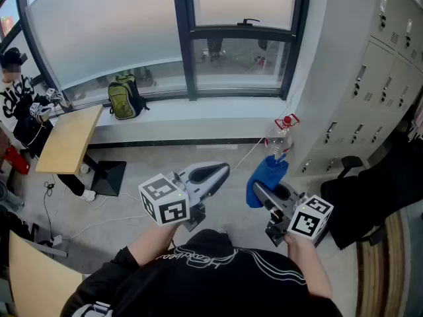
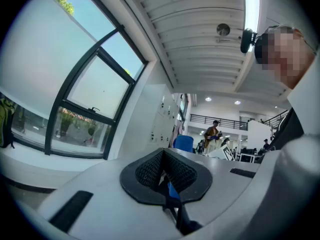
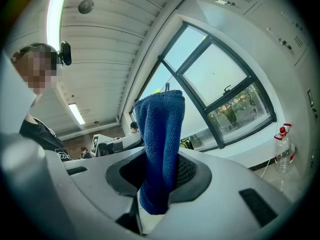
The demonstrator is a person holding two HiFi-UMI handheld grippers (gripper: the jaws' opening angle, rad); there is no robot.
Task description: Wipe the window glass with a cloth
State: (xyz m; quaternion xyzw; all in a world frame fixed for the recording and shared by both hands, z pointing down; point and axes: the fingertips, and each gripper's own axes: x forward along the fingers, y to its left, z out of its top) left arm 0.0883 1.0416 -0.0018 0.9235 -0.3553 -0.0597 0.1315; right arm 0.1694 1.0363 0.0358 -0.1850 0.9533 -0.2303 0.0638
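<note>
A blue cloth [image 1: 265, 180] stands up out of my right gripper [image 1: 266, 193], which is shut on it; in the right gripper view the blue cloth [image 3: 161, 149] rises between the jaws of the right gripper [image 3: 159, 184]. My left gripper [image 1: 215, 172] is shut with nothing in it, and in its own view the left gripper [image 2: 165, 176] shows its jaws closed together. The window glass [image 1: 241, 61] is across the floor ahead, framed in dark bars, and appears as window glass [image 2: 80, 124] and window glass [image 3: 235, 109] in the gripper views.
A spray bottle with a red top [image 1: 282, 136] stands on the floor near the grey lockers [image 1: 370, 91]. A green backpack [image 1: 123, 98] rests on the window ledge. A wooden desk [image 1: 69, 137] is at the left, a person [image 1: 14, 91] beyond it. Cables cross the floor.
</note>
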